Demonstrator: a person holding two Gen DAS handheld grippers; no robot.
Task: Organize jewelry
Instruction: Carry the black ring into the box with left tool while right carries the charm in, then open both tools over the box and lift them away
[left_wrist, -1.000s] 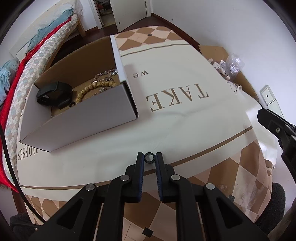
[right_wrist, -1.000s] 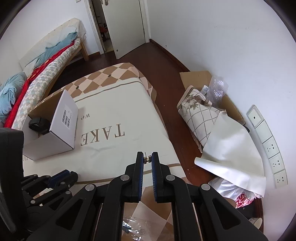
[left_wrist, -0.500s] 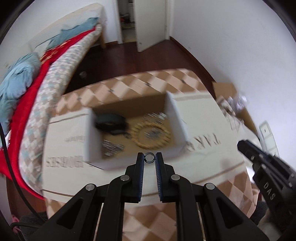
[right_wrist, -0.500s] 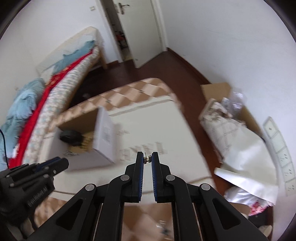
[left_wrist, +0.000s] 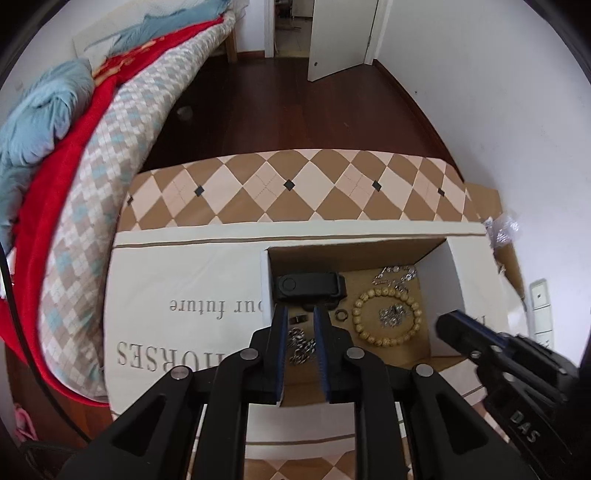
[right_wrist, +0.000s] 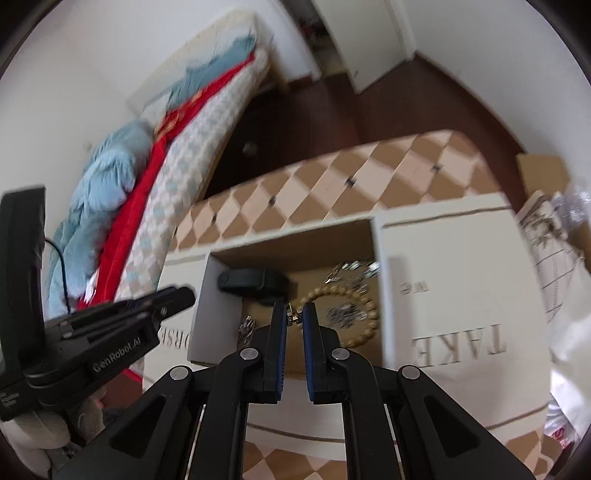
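Observation:
An open cardboard box (left_wrist: 467, 291) holds a black wristband (left_wrist: 310, 286), a wooden bead bracelet (left_wrist: 386, 317), silver chains (left_wrist: 301, 345) and two dark rings (left_wrist: 340, 315). My left gripper (left_wrist: 299, 312) hangs over the box's left part; its jaws are opening and nothing is pressed between the pads, with one dark ring (left_wrist: 298, 319) lying on the box floor below the gap. My right gripper (right_wrist: 294, 314) is shut on a small gold earring (right_wrist: 294, 316) above the box (right_wrist: 218, 317), near the bead bracelet (right_wrist: 365, 302). Each gripper shows at the other view's edge.
The box sits on a table under a cream cloth (left_wrist: 192, 332) with a brown diamond border. A bed with red and blue bedding (left_wrist: 74, 147) runs along the left. Cardboard and plastic bags (right_wrist: 554, 221) lie on the floor at the right, by the wall.
Both grippers have travelled from the table's front edge to above the box. The dark ring that sat between the left fingertips is no longer held there. The right still pinches the earring.

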